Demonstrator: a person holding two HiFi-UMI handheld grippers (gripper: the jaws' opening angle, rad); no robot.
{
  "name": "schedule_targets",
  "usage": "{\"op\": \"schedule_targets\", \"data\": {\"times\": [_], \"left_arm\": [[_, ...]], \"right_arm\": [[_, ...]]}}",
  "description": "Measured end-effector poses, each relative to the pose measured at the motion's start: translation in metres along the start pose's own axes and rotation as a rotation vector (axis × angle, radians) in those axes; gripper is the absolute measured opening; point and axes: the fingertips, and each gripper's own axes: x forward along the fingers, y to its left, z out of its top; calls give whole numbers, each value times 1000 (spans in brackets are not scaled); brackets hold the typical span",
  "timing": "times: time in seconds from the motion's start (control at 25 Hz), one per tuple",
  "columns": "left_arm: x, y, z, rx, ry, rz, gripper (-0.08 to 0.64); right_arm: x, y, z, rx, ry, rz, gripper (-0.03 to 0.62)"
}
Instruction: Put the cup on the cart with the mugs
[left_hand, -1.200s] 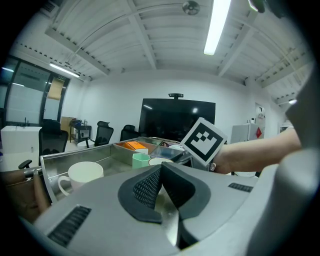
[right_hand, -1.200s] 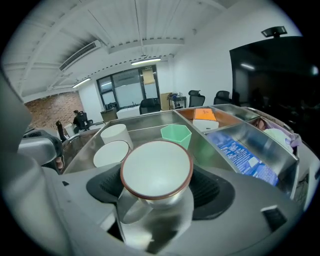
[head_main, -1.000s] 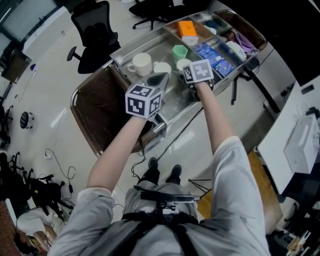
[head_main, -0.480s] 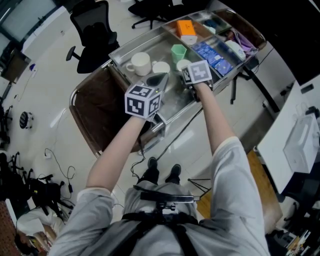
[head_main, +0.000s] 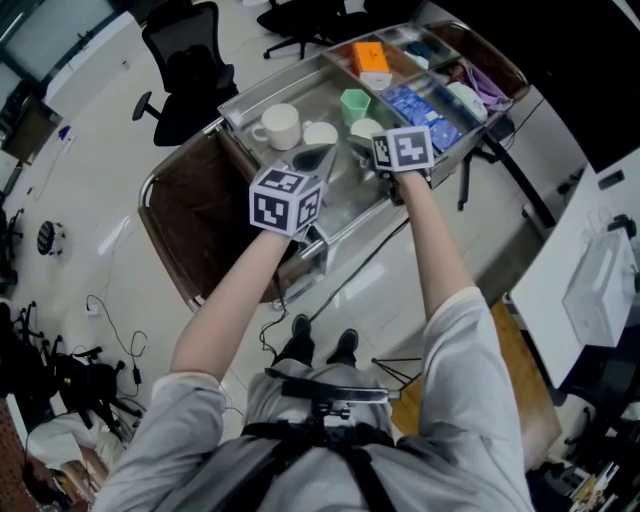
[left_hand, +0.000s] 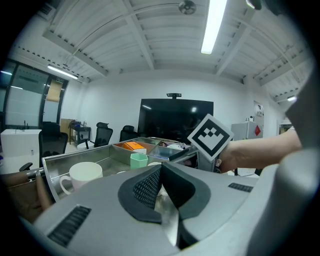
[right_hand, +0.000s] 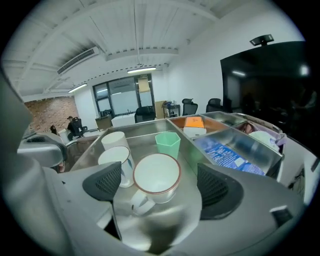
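The cup (right_hand: 156, 175), white with a brown rim and a handle, stands upright on the cart's steel tray (right_hand: 150, 131). It sits between the jaws of my right gripper (right_hand: 157, 187), which are opening, and both pads (right_hand: 105, 182) are clear of its sides. Just behind it stand two white mugs (right_hand: 116, 160) and a green hexagonal cup (right_hand: 167, 143). In the head view the cup (head_main: 367, 129) sits just ahead of the right gripper (head_main: 375, 148). My left gripper (left_hand: 159, 192) hovers beside the tray (head_main: 318, 158), shut with nothing in it.
The tray's right half holds bins with an orange box (right_hand: 192, 123), blue packets (right_hand: 225, 155) and white items. A brown lower shelf (head_main: 200, 215) sticks out at the cart's left. Black office chairs (head_main: 185, 65) stand beyond on the pale floor.
The right gripper's jaws have spread wider around the cup, and it has drawn back slightly to the right. The left gripper has held still.
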Motion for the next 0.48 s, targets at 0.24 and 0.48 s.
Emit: {"op": "schedule_targets", "data": {"times": [0.24, 0.48], "left_arm": [[-17, -16, 6, 19, -11, -11, 2], [-43, -37, 5, 28, -24, -6, 2]], "right_arm": [[-62, 18, 11, 16, -140, 39, 466], [-121, 32, -7, -23, -209, 61, 422]]}}
